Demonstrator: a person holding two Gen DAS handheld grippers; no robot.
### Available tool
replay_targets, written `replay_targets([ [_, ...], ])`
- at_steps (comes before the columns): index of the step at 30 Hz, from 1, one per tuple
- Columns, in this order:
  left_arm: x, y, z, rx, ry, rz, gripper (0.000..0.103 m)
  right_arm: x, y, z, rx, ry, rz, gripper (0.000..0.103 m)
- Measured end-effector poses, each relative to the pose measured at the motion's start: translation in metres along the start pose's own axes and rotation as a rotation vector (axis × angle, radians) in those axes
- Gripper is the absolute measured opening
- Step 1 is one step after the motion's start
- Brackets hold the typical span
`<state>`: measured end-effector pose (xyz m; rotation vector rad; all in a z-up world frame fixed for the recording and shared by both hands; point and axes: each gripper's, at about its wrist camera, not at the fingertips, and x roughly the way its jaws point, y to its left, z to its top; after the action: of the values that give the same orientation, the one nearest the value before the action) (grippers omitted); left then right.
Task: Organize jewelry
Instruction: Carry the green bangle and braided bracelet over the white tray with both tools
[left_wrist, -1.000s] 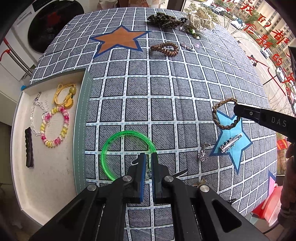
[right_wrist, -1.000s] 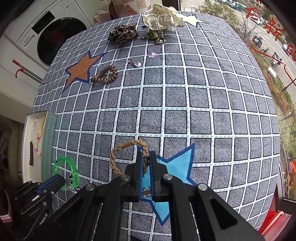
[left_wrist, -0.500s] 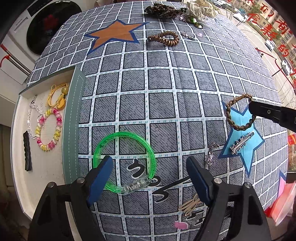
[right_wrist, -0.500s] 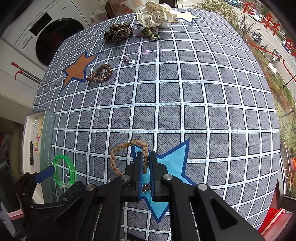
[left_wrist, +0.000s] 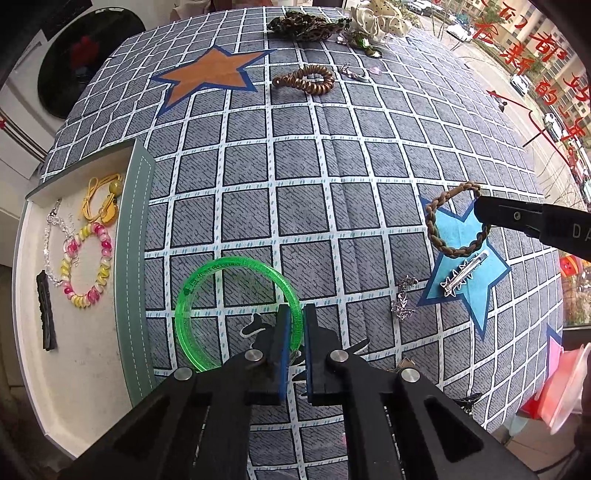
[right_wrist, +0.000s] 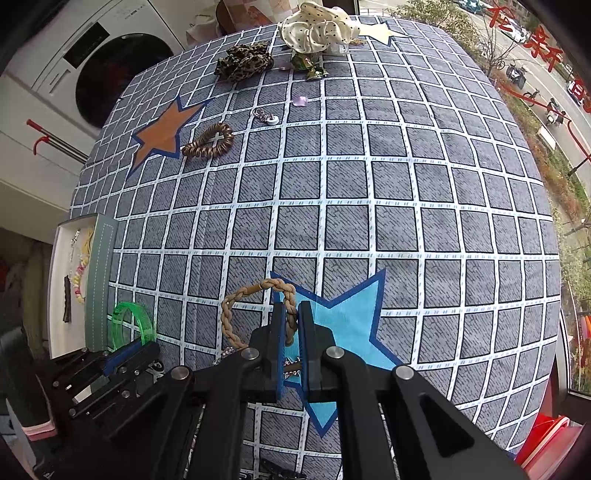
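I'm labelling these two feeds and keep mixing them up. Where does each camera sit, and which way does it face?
Left wrist: on the left hand-held gripper, facing steeply down at the checked tablecloth; its fingers pinch the translucent green plastic bangle.
Right wrist: on the right hand-held gripper, facing steeply down; its fingers pinch the brown braided cord bracelet.
Shared: both show bangle, bracelet, white jewelry tray and each other's gripper.
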<state>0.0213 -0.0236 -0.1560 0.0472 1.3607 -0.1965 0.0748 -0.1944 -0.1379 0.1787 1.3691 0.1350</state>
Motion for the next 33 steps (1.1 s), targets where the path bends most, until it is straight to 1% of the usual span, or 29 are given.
replay_targets([
  [9,-0.050,0.021,0.009,-0.027,-0.102,-0.018,0.013,-0.012,0.020,0.009,-0.016,-0.019,0.046,0.007],
  [13,-0.063,0.042,0.007,-0.052,-0.136,-0.005,0.013,-0.017,0.042,0.015,-0.054,-0.027,0.079,0.007],
  [17,-0.074,0.066,-0.002,-0.089,-0.155,0.024,0.013,-0.016,0.074,0.017,-0.105,-0.020,0.125,0.007],
  [22,-0.082,0.104,-0.023,-0.144,-0.154,0.076,0.013,-0.007,0.128,0.014,-0.202,0.003,0.181,0.007],
  [26,-0.082,0.137,-0.043,-0.195,-0.135,0.119,0.013,0.004,0.176,0.003,-0.287,0.033,0.222,0.007],
  [31,-0.075,0.174,-0.068,-0.254,-0.099,0.155,0.013,0.024,0.229,-0.013,-0.384,0.090,0.254,0.007],
  [33,-0.068,0.187,-0.076,-0.274,-0.081,0.157,0.013,0.035,0.247,-0.020,-0.418,0.121,0.260,0.007],
])
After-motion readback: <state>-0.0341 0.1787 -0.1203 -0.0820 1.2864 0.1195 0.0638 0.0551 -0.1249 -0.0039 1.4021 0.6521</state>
